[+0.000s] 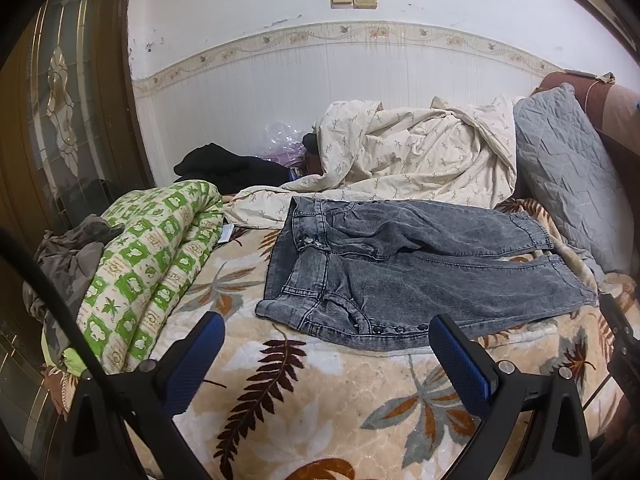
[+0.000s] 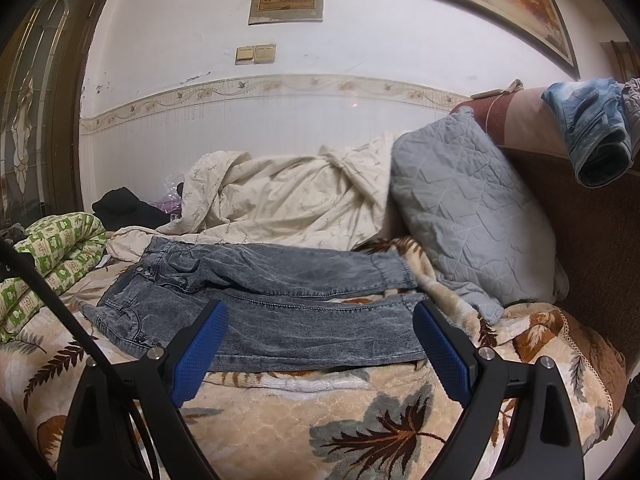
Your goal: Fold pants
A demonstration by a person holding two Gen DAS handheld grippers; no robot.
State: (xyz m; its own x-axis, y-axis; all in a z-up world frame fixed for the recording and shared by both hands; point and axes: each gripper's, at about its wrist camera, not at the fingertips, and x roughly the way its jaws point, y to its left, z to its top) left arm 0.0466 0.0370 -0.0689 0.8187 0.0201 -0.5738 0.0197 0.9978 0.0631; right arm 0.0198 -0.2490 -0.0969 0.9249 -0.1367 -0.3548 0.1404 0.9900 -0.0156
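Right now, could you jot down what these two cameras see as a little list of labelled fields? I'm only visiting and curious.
place: a bed covered by a leaf-patterned blanket
garment: grey jeans lying spread out, waistband to the left, legs to the right, not yet folded
left gripper: open, holding nothing, near the waistband
right gripper: open, holding nothing, near the legs
left of jeans: green patterned quilt
behind jeans: rumpled cream duvet
right of jeans: grey quilted pillow

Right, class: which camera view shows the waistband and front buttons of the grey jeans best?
The left wrist view: the grey jeans lie there with waistband and buttons open to the camera, near the frame's middle. The right wrist view shows the waistband small and foreshortened at the left, mostly the legs.
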